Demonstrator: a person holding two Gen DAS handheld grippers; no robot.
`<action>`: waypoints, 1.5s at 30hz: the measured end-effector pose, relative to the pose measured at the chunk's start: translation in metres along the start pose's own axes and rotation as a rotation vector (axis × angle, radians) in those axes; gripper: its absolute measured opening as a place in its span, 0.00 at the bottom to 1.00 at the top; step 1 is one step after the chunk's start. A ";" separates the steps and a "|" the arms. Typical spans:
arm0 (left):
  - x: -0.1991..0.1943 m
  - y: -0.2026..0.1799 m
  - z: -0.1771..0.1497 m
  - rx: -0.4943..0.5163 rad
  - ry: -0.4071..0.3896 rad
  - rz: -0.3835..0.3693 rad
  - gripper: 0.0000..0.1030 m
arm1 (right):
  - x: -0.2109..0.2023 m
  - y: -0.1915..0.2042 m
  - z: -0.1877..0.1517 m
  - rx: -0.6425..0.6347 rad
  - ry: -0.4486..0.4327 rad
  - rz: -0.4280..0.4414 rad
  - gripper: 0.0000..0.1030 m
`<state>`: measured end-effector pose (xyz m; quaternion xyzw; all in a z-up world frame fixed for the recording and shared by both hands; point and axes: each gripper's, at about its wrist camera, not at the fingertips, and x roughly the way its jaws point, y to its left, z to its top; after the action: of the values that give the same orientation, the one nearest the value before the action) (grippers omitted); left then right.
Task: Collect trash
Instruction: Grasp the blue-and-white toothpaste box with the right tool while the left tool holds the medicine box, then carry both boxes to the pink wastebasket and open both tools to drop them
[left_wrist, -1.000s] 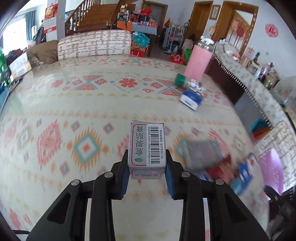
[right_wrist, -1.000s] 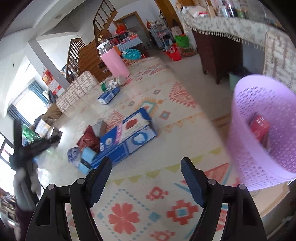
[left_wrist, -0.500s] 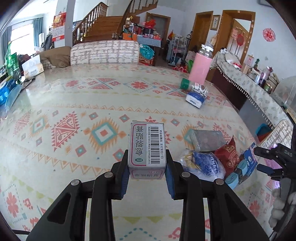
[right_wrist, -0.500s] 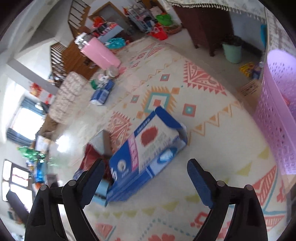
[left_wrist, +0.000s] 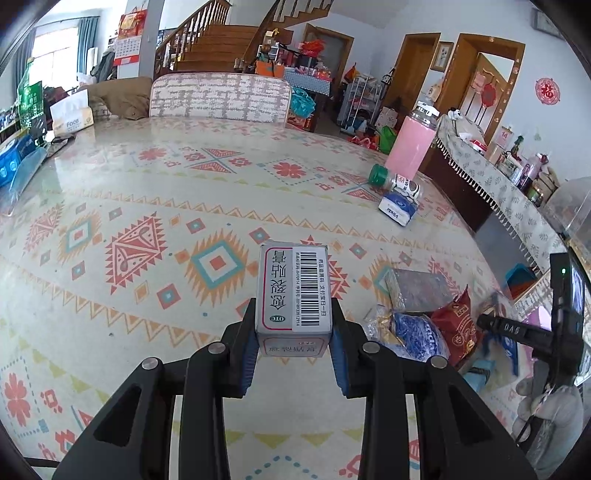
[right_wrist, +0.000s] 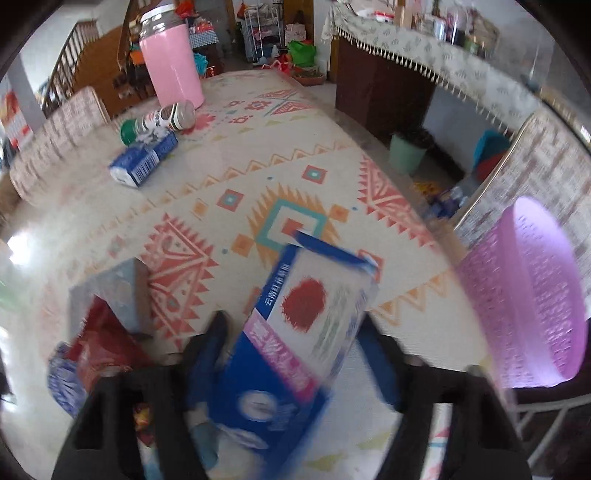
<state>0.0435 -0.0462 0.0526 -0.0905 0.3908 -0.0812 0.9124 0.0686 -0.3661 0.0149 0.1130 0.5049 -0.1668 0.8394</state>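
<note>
Here the left gripper (left_wrist: 294, 343) clamps a small grey box (left_wrist: 293, 293) marked "OTC" with a barcode, its long axis running away from the camera above the patterned table (left_wrist: 147, 221). The right gripper (right_wrist: 291, 354) has just been closing around a blue and white carton (right_wrist: 295, 343) with a red blot, tilted up and right; contact is blurred. Farther off lies a blue "Vinda" tissue pack (left_wrist: 398, 208), and a purple basket (right_wrist: 532, 295) stands at the right.
</note>
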 end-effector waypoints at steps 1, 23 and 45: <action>-0.001 -0.001 0.000 0.000 0.000 -0.004 0.32 | -0.002 -0.001 -0.002 -0.016 -0.009 -0.010 0.50; -0.004 -0.020 -0.006 0.080 -0.027 -0.001 0.32 | -0.095 -0.056 -0.082 -0.022 -0.174 0.104 0.50; -0.014 -0.046 -0.025 0.200 -0.112 0.032 0.32 | -0.159 -0.136 -0.139 0.017 -0.327 0.229 0.50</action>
<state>0.0123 -0.0897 0.0564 0.0027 0.3306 -0.1001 0.9384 -0.1671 -0.4149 0.0881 0.1480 0.3442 -0.0906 0.9227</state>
